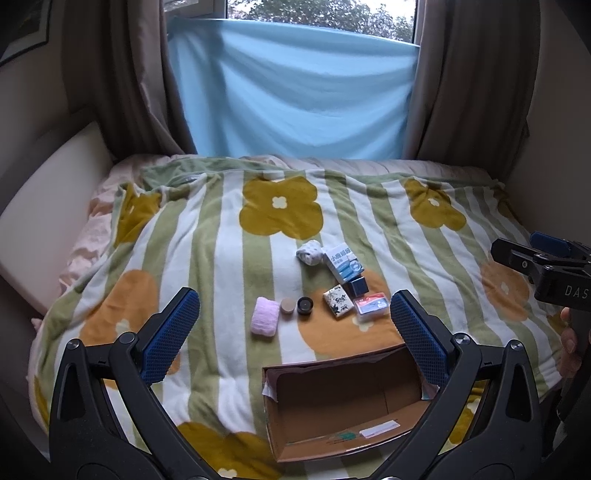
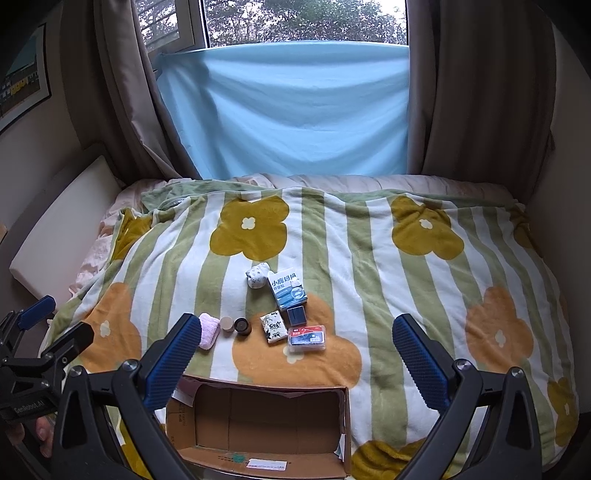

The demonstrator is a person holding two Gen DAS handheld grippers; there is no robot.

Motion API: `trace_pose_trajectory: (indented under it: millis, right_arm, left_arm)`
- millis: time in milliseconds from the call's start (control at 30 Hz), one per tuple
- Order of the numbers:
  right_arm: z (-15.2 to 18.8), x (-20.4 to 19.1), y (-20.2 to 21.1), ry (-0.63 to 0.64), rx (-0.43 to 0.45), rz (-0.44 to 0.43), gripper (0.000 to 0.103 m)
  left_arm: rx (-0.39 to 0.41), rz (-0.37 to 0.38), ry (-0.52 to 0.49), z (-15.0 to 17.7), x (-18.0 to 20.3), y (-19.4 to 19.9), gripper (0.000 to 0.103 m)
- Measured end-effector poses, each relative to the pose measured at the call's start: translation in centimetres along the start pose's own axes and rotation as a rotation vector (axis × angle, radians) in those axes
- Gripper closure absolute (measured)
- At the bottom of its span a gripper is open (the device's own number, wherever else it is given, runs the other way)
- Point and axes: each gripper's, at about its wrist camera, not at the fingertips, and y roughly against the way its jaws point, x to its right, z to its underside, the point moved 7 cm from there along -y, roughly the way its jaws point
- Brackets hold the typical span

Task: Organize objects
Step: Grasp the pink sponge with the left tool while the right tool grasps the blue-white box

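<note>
Evidently nothing is packed yet: both the left tool (image 1: 295, 325) and right tool (image 2: 297, 341) hang released above the empty cardboard box (image 1: 343, 402) on the bed. Beyond it lie a soft pink sponge (image 1: 265, 321), squeezable anywhere, and a slick, rigid plastic case (image 1: 371, 307), best pinched across its short edges.

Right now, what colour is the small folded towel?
Pale pink towel, clearest in the left wrist view.

A home bedroom. A bed covered by a green-striped flowered blanket (image 2: 369, 266) stretches ahead of the claw, with brown curtains (image 2: 480, 92) and a window (image 2: 295, 18) at its far end, a blue sheet (image 2: 288, 110) hung across it, and a framed picture (image 2: 22, 74) far left.
</note>
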Motion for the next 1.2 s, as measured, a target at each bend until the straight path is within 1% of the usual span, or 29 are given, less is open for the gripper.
trace_pose_trajectory:
  millis: [67,200,300,467,633,767,867,1000,1133,1200]
  right_arm:
    - [-0.2,0.5,-0.5,0.004,-0.008,-0.007,0.000]
    - [-0.7,0.1,-1.8,0.023,-0.031,-0.018,0.000]
    - [-1.4,0.6,-3.3,0.035,-0.050,-0.024,0.000]
    - [-2.2,1.2,-7.1,0.048,-0.082,-0.021,0.000]
    - [-2.5,1.7,-12.6,0.053,-0.135,-0.026,0.000]
    - [-1.9,2.0,-17.5,0.064,-0.189,-0.025,0.000]
    - [-1.2,1.9,-21.3,0.103,-0.224,-0.032,0.000]
    - [-0.2,1.5,-26.0,0.120,-0.275,-0.094,0.000]
    - [0.2,0.7,-30.5,0.178,-0.311,-0.122,0.000]
    - [0.4,0.4,-32.4,0.203,-0.335,-0.137,0.000]
  left_arm:
    - [-0.012,0.004,0.003,-0.2,-0.8,-0.6,0.000]
    - [-0.050,0.010,-0.017,-0.5,-2.0,-2.6,0.000]
    - [-0.089,0.022,-0.042,-0.6,-2.7,-4.9,0.000]
    - [-0.149,0.039,-0.050,0.0,-4.2,-9.9,0.000]
    - [-0.188,0.068,-0.076,0.6,-5.3,-15.6,0.001]
    - [-0.228,0.081,-0.095,1.7,-6.1,-20.0,0.000]
    - [-0.255,0.093,-0.110,3.0,-6.6,-23.1,0.000]
    - [-0.309,0.105,-0.121,5.2,-6.9,-27.4,0.001]
    - [-0.363,0.122,-0.114,7.5,-7.2,-30.9,0.001]
    - [-0.386,0.128,-0.127,8.5,-7.0,-32.3,0.001]
